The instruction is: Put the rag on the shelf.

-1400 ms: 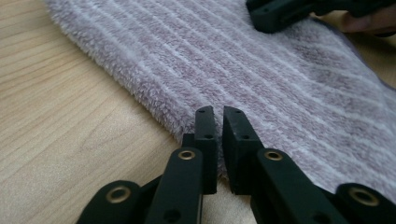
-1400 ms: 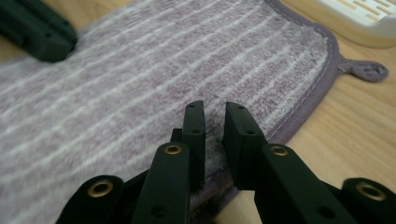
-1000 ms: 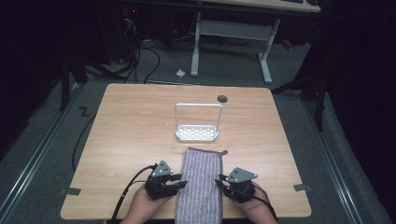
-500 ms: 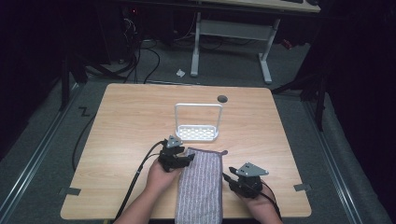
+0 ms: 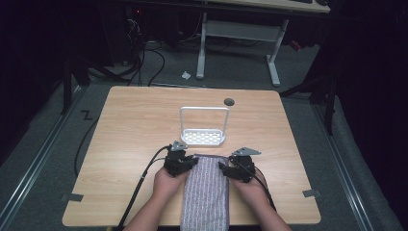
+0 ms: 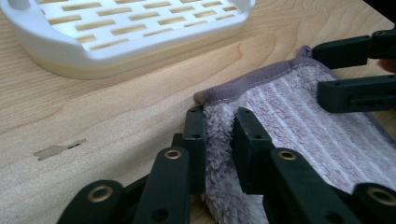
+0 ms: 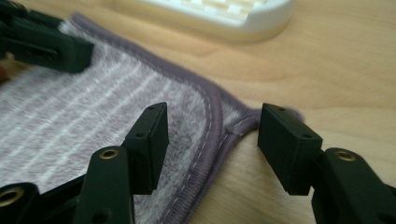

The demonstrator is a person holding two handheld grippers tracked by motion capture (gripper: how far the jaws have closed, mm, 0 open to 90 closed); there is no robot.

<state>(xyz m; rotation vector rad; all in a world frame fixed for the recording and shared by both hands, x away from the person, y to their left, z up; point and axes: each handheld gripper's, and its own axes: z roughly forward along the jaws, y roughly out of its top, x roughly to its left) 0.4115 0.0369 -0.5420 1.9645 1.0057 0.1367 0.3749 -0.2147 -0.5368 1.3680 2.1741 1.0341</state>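
The towel [image 5: 207, 192] lies lengthwise on the counter [image 5: 134, 125], running toward the person. The left hand-held gripper [image 6: 219, 149] pinches its far-left corner; the right hand-held gripper [image 7: 212, 140] stands spread, straddling the far-right corner.

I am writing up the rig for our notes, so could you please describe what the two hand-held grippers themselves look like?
Both are black. The left hand-held gripper and the right hand-held gripper each carry a grey three-cornered plate on top and trail a black cable toward the table's near edge. In the gripper views, each has two flat rectangular jaws on linked bars joined by brass-coloured rivets. The forearms show no sleeves.
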